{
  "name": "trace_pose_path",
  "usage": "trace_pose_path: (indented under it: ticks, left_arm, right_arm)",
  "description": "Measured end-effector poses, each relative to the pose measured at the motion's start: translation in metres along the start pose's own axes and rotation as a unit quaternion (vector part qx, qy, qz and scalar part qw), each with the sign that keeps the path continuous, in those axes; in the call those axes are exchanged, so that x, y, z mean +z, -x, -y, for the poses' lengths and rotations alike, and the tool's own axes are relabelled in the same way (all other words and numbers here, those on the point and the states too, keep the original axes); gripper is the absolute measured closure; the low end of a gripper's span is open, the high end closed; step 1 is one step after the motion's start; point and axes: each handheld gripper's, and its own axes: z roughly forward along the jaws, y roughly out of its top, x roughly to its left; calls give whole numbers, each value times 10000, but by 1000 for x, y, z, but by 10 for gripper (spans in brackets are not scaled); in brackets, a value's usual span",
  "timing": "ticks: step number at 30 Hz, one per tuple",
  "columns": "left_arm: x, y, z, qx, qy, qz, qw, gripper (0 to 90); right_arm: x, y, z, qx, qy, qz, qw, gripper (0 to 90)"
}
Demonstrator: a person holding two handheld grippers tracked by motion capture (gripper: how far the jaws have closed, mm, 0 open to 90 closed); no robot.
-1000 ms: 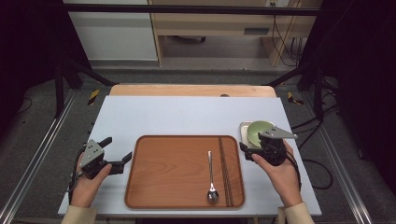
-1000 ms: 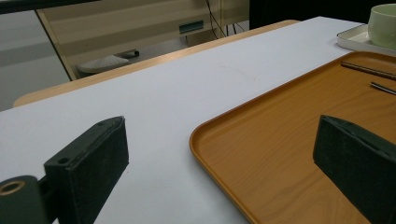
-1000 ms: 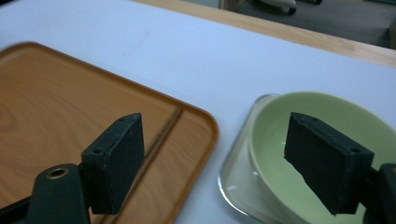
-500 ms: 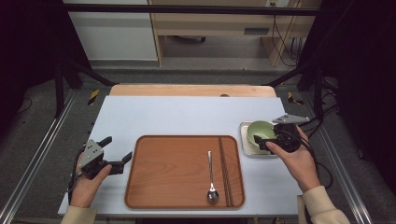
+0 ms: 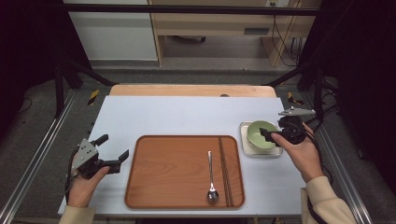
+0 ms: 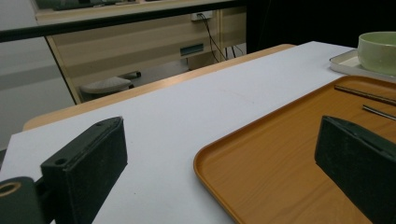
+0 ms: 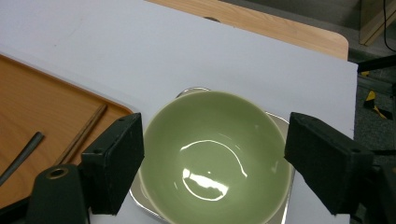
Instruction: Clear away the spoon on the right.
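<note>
1. The thing in play is the green bowl (image 5: 260, 134). It sits in a small square metal tray (image 5: 246, 148) on the white table (image 5: 187, 116), off the right edge of the wooden serving tray (image 5: 173, 172) and just beside it, not touching as far as I can see.

2. The right gripper (image 5: 270, 135) hangs right at the bowl's right rim, pointing left across it. In the right gripper view the bowl (image 7: 212, 156) lies straight ahead and a bit below, with the two black jaws standing either side of it. They've just been closing a little, but they stand wide with the bowl between them. The pads look just beside the rim, and I can't see them pressing on it, so I'd say nothing is held yet.

3. A bowl is round, so there's no long axis to line up. My guess is that the next move comes down to the jaws straddling the rim squarely. The right hand is by far the nearer one.

4. The left gripper (image 5: 114, 156) sits by the wooden tray's left edge, well apart from the bowl, jaws wide and empty.

5. Materials: the bowl looks like glazed ceramic, smooth and shiny with a light glare inside, so possibly slippery. The small tray is brushed metal with rounded corners.

6. On the wooden tray lie a metal spoon (image 5: 211, 176) and dark chopsticks (image 5: 225, 170), side by side, both running front to back.
</note>
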Motion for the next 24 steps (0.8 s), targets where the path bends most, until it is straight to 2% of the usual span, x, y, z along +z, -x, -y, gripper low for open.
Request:
trace_pose_path:
  ticks: [3, 4, 7, 8, 12, 19, 24]
  left_arm:
    - [-3, -3, 0, -25, 55, -35, 10000, 20]
    - [-3, -4, 0, -42, 61, -51, 10000, 20]
    - [-6, -7, -1, -59, 92, -90, 9999, 20]
    - [-7, -8, -1, -57, 98, -104, 9999, 20]
    - [-10, -11, -2, -90, 159, -149, 9997, 20]
    - [-16, -16, -3, -129, 238, -213, 9994, 20]
    - [-17, -19, -3, -155, 244, -242, 9993, 20]
  right_arm:
    - [1, 5, 0, 109, -13, 21, 9999, 235]
    - [1, 8, 0, 72, -9, 53, 10000, 243]
    - [1, 12, -1, 227, -55, 72, 9997, 266]
    - [2, 14, -1, 173, -42, 97, 9998, 271]
    - [3, 21, -1, 260, -99, 121, 9995, 300]
    - [9, 32, 3, 503, -177, 164, 9984, 315]
    - [15, 38, 7, 588, -166, 145, 9980, 307]
